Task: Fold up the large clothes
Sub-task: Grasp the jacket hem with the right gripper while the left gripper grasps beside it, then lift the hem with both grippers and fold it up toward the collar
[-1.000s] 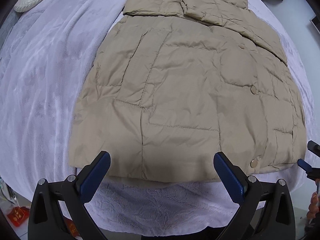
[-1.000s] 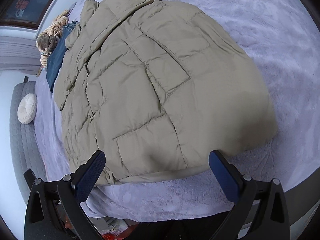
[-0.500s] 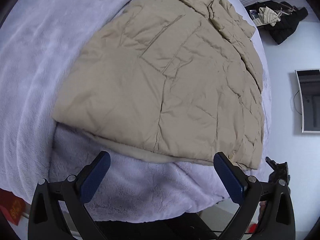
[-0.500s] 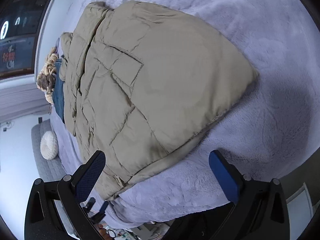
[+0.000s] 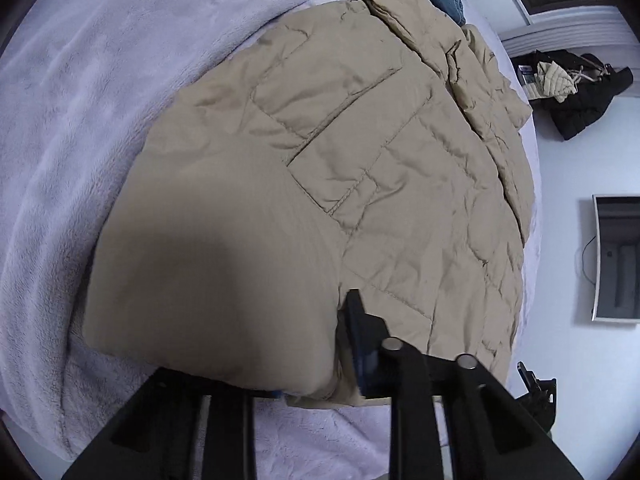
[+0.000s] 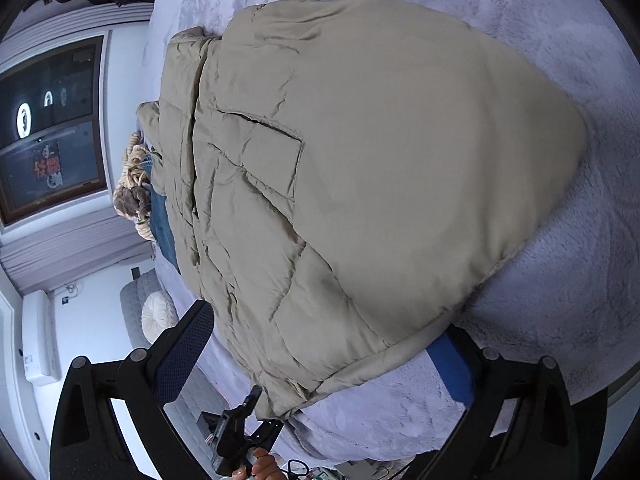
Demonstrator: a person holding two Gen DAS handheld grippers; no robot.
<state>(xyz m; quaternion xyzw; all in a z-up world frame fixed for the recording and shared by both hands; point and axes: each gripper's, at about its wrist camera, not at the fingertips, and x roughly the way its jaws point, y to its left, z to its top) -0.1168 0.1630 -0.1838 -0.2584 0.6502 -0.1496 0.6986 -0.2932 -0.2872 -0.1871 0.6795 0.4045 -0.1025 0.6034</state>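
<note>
Both grippers have dropped to the hem of the beige quilted puffer coat point(image 5: 320, 184) spread on the lavender fleece bed point(image 5: 60, 120). Left gripper point(image 5: 320, 360) fingers clench a corner for folding; right gripper point(image 6: 320, 356) fingers straddle the hem, unclosed.

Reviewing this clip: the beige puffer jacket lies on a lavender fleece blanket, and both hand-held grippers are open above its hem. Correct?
Only the right hand-held gripper is open. The left wrist view shows the left hand-held gripper shut on the beige puffer jacket hem. The jacket does lie on the lavender fleece blanket.
</note>
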